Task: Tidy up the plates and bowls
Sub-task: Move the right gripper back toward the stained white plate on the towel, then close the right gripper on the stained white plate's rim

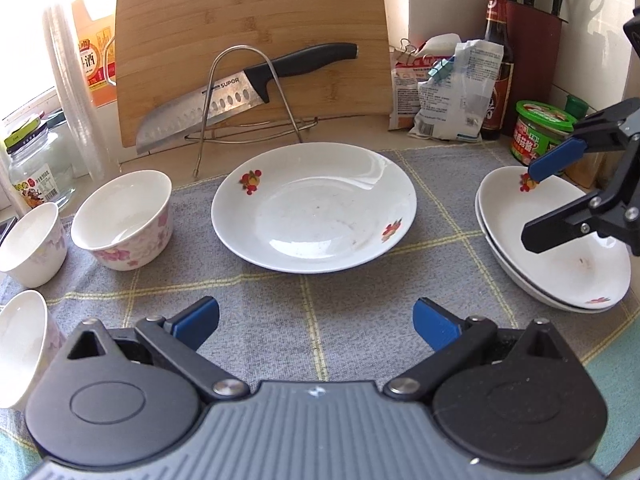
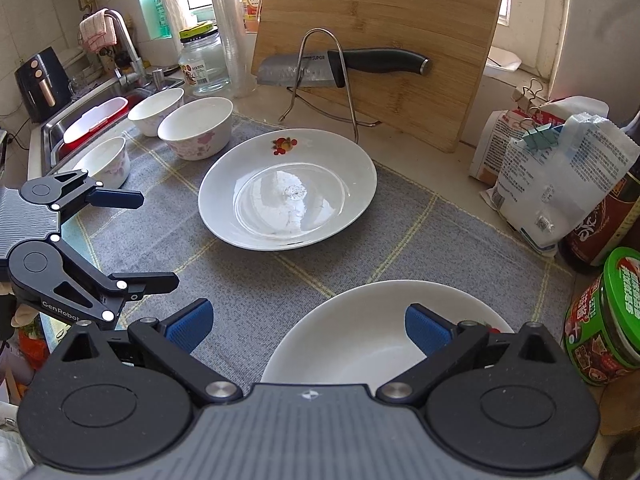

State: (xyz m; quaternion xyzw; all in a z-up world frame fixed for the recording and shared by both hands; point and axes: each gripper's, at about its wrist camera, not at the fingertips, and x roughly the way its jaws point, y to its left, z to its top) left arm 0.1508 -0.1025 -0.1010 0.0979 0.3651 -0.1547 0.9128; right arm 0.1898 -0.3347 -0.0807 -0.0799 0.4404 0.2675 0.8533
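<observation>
A white plate with red flower prints (image 1: pixel 314 208) lies alone on the grey checked mat, also in the right wrist view (image 2: pixel 288 188). Two stacked white plates (image 1: pixel 556 248) sit at the right, seen close below my right gripper (image 2: pixel 360 340). Three white bowls with pink flowers stand at the left: (image 1: pixel 124 220), (image 1: pixel 32 240), (image 1: pixel 20 340). My left gripper (image 1: pixel 316 320) is open and empty above the mat in front of the single plate. My right gripper (image 2: pixel 308 326) is open and empty, hovering over the stacked plates; it also shows in the left wrist view (image 1: pixel 538 204).
A bamboo cutting board (image 1: pixel 252 40) leans at the back with a knife (image 1: pixel 240 96) on a wire stand. Bags (image 1: pixel 444 88), a sauce bottle (image 1: pixel 496 60) and a green tub (image 1: pixel 540 132) crowd the back right. A glass jar (image 1: pixel 36 164) and the sink (image 2: pixel 92 120) lie left.
</observation>
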